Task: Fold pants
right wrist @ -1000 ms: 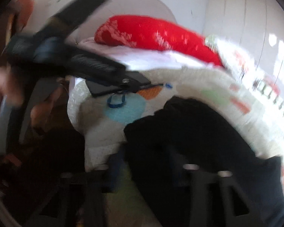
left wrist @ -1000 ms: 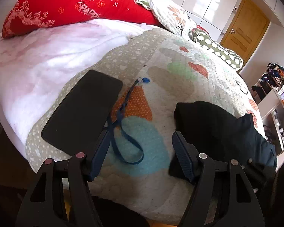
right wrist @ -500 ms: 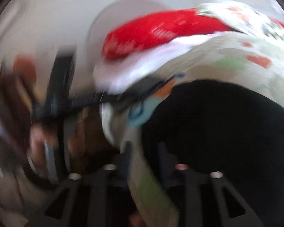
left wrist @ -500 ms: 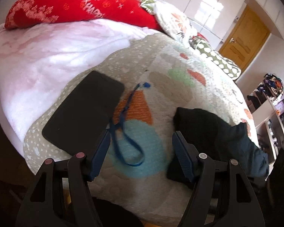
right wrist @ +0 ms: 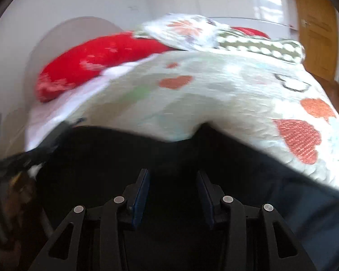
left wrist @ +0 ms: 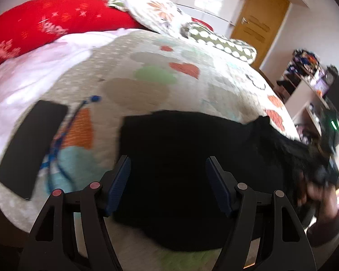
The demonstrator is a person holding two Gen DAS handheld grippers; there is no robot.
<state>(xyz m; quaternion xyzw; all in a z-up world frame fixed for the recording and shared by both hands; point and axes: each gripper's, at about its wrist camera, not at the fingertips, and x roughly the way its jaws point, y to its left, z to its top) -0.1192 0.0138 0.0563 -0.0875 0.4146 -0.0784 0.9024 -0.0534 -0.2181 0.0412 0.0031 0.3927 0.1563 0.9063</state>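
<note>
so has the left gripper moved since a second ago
Yes. The left gripper has shifted right: its fingers, which framed the blue lanyard, now frame the black pants.

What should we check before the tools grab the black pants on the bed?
1. Left tool open: ok, its jaws stand wide apart.
2. Right tool open: ok, there is a gap between its jaws.
3. Black pants lying on the quilt: ok, but bunched, not spread flat.
4. Both tools over the pants: ok, dark cloth fills the space ahead of each.
5. Phone and blue cord clear of the pants: ok, they lie apart to the left.
6. Waistband and leg ends found: cannot tell, the cloth is too dark and blurred.
</note>
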